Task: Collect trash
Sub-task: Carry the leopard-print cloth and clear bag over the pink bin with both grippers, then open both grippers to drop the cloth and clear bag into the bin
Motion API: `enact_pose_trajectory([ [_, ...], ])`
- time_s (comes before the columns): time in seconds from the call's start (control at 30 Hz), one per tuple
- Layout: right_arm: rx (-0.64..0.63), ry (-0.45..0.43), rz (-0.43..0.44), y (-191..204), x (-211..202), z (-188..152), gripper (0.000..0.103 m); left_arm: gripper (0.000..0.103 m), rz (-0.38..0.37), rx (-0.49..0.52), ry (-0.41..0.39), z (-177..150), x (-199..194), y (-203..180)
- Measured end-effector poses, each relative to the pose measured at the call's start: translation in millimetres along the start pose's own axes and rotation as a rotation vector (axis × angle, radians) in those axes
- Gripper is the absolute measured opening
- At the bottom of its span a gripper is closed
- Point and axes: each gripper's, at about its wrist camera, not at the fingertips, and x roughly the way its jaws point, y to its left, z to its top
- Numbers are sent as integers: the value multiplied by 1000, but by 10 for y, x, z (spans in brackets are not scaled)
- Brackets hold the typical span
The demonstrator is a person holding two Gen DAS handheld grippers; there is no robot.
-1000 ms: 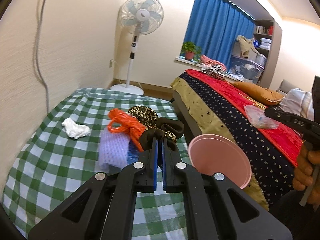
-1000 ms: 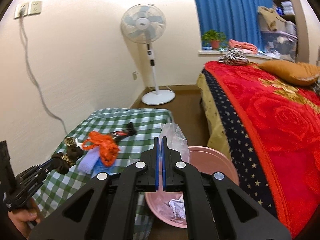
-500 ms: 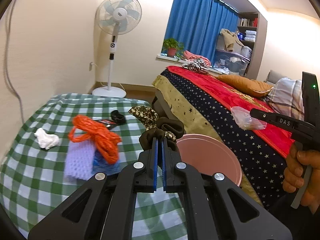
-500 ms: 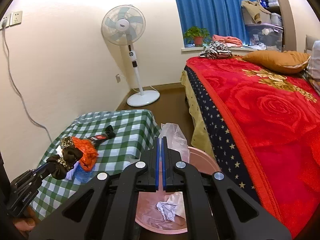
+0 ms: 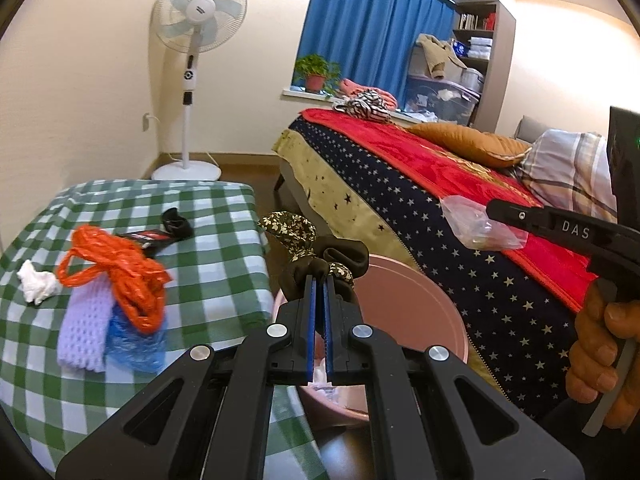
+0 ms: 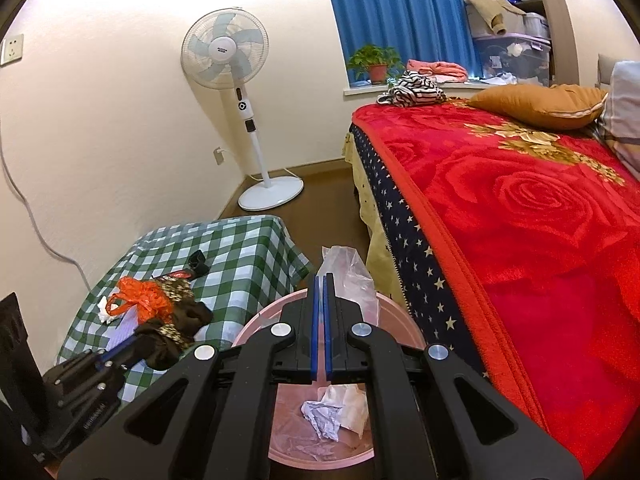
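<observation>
Meanwhile both clamped hand-held grippers, left (image 5: 319,285) on scrunchie (image 5: 320,256), right (image 6: 319,282) on plastic bag (image 6: 352,276), had swung from the worktop's (image 5: 224,216) edge over the basin (image 6: 320,452), ready to drop.

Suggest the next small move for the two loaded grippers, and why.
Probably open the right gripper: its clear plastic bag already hangs over the pink bin, which holds crumpled paper. The left gripper, gripping the brown scrunchie, sits at the rim.

The left gripper (image 5: 319,286), clamped on the brown floral scrunchie (image 5: 320,256), has swung off the green-checked table (image 5: 224,256) toward the pink bin (image 5: 420,312) — the scrunchie now hangs at its rim. The right gripper (image 6: 319,282), pinching the clear plastic bag (image 6: 352,280), has sunk over the bin — crumpled paper (image 6: 324,416) shows inside
</observation>
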Motion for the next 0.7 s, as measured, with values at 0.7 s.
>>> enact_pose_trajectory([
  [0.7,43,14,-27,-92,59,-2,25,14,-62,17,85,-4,325,-189],
])
